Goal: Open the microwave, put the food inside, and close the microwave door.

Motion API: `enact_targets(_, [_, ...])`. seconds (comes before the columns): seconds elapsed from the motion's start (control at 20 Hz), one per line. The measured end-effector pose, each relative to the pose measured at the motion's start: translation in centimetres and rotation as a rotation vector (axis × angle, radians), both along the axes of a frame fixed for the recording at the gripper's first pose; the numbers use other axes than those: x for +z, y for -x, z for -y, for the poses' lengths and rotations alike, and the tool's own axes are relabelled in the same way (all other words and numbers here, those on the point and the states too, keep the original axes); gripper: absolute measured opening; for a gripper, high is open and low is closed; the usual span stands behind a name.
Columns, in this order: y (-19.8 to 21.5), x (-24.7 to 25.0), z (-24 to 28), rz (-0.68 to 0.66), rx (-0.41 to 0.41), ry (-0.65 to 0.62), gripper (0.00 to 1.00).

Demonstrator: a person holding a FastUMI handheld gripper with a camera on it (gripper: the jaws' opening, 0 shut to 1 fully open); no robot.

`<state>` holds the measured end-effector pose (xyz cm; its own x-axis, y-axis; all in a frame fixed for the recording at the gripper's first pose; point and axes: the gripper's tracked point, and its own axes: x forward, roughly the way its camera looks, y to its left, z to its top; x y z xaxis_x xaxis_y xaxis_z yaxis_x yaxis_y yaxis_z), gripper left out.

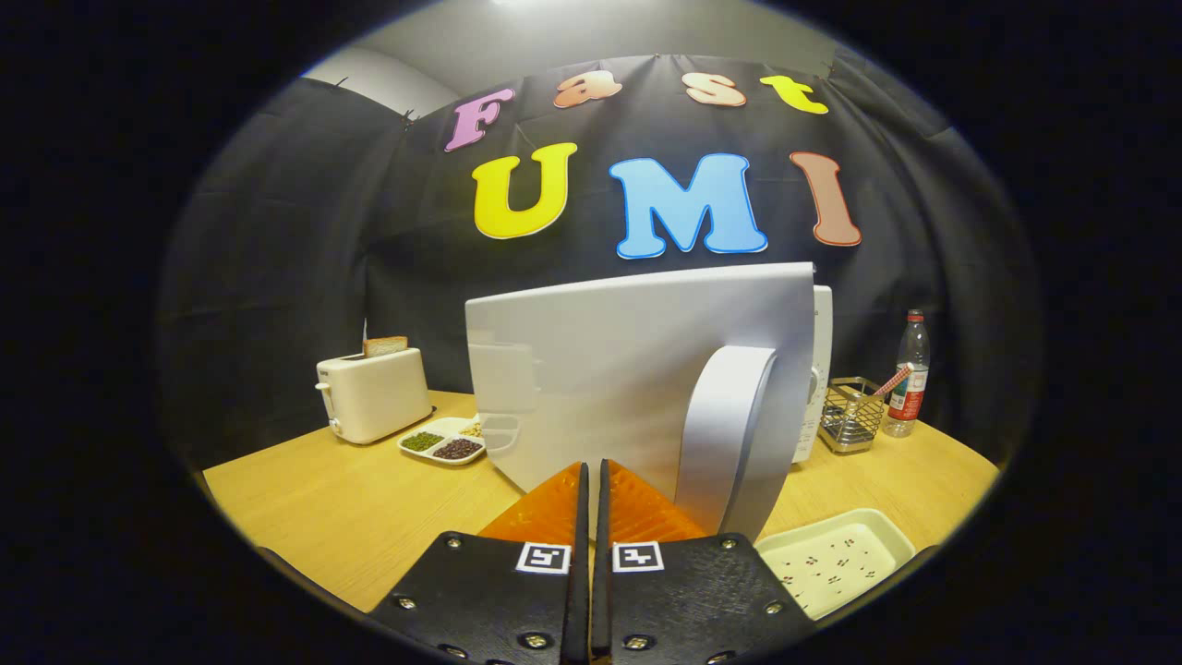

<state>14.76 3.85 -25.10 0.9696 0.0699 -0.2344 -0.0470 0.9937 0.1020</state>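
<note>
Microwave door [609,379], white and swung wide open, stands directly ahead of the gripper [591,480], its inner face turned toward the camera and its curved silver handle [729,434] just to the right of the fingertips. The gripper's two fingers are drawn together with only a thin slit between them and nothing held; their tips reach up to the lower edge of the door, though whether they touch it cannot be told. Behind the door, the microwave body [817,369] shows as a narrow white strip with a control dial. On the wooden table [351,508], well to the left of the fingers, sits a white toaster [374,395] with a slice of bread [385,345] standing up out of its slot. Just beside it lies a divided dish [443,441] with green and dark beans. To the right, beyond the microwave, stand a wire basket [851,414] and a clear plastic bottle [910,374]. Near the right finger lies a pale, patterned rectangular tray [836,562].
</note>
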Motion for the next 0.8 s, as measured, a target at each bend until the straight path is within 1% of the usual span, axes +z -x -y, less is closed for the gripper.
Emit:
enact_targets(0.15, [-1.4,0.1,2.2,0.008,-0.056,0.037,0.02])
enact_targets(0.35, [-3.8,0.1,4.3,0.015,-0.11,0.08,0.02])
enact_targets(0.5, [-5.9,-0.2,5.5,0.016,-0.143,0.122,0.02])
enact_targets(0.8, [-9.2,-1.0,7.7,0.026,-0.212,0.153,0.02])
